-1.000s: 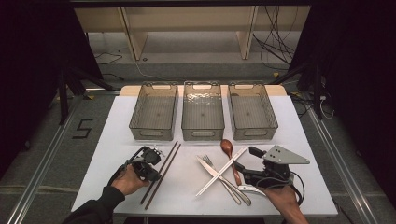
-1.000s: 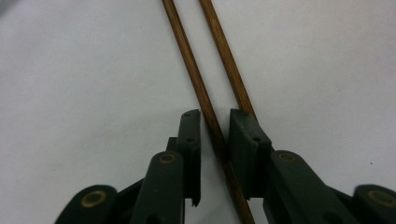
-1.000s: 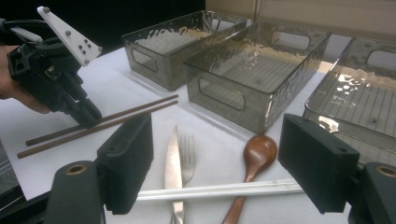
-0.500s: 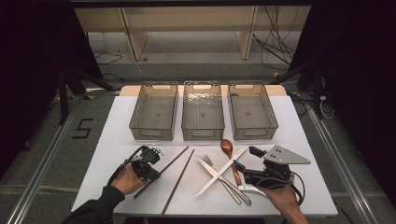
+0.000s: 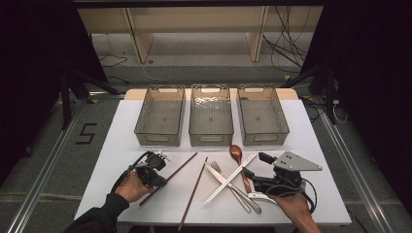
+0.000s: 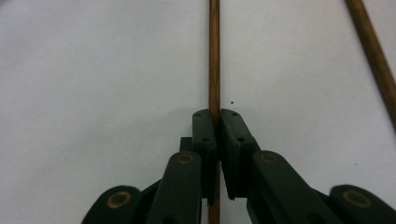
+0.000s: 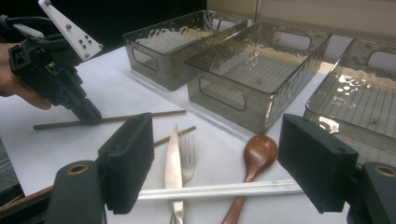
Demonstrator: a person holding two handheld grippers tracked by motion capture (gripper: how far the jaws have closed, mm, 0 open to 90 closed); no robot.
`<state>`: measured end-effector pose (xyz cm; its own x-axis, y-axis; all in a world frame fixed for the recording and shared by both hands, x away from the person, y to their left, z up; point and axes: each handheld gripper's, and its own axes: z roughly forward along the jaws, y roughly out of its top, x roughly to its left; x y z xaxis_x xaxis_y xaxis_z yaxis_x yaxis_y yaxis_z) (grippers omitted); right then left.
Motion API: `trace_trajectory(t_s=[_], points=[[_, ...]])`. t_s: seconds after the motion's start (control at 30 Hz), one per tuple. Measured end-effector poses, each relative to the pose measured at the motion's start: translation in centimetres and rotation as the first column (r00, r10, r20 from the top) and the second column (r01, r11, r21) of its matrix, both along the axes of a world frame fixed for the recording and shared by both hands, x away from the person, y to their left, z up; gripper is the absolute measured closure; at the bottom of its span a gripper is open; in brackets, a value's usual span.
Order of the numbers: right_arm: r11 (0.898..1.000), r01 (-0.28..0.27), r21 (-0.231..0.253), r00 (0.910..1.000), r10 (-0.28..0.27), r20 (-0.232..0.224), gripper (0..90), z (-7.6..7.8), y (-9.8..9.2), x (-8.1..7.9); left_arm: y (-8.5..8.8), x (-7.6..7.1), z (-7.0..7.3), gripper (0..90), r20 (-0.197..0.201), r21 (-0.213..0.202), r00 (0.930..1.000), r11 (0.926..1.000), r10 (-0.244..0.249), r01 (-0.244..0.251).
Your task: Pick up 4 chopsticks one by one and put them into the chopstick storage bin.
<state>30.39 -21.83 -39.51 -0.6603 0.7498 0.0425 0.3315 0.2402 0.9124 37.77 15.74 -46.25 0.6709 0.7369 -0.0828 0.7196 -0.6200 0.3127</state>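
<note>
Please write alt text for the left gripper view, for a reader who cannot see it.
The left gripper is shut on a brown wooden chopstick that runs straight up the frame over a white table. A second chopstick slants across the upper right corner.

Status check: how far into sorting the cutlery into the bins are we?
Done: nothing. All three bins sit empty. In hand: the left claw has just closed on one brown chopstick, which lies on the table. The right claw is open above the white chopsticks. Left: the second brown chopstick, knife, fork and wooden spoon.
</note>
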Motion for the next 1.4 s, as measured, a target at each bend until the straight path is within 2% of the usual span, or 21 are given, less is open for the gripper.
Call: trace_trajectory(t_s=[0.23,0.5,0.63,0.73,0.87,1.23,1.4], points=[[1.000,0.001,0.000,1.0000,-0.001,0.000,27.8,0.0,0.0,0.0,0.4,0.0,0.7,84.4,0.023,-0.027,0.9996,0.9995,0.017,-0.016],[1.000,0.000,0.003,1.0000,0.000,-0.001,27.8,0.0,0.0,0.0,0.8,-0.2,1.8,84.4,0.042,-0.056,0.9991,0.9984,0.010,-0.007],[1.000,0.002,0.001,1.0000,-0.002,0.000,27.8,0.0,-0.1,0.0,1.3,-0.4,2.5,84.4,0.061,-0.081,0.9979,0.9965,0.022,-0.017],[1.000,0.001,0.001,1.0000,-0.001,0.000,27.8,0.0,-0.1,0.0,1.5,-0.4,2.9,84.4,0.068,-0.085,0.9974,0.9962,0.022,-0.017],[1.000,0.001,0.002,1.0000,-0.001,-0.001,27.8,0.0,0.0,0.0,1.9,-0.5,3.6,84.4,0.096,-0.111,0.9950,0.9937,0.028,-0.017],[1.000,0.006,0.002,1.0000,-0.006,-0.002,27.8,0.0,-0.1,0.0,2.4,-0.5,4.8,84.4,0.131,-0.173,0.9904,0.9846,0.045,-0.022],[1.000,0.008,-0.003,1.0000,-0.008,0.002,27.8,0.0,-0.1,0.0,3.1,0.0,5.9,84.3,0.163,-0.219,0.9839,0.9750,0.073,-0.036]])
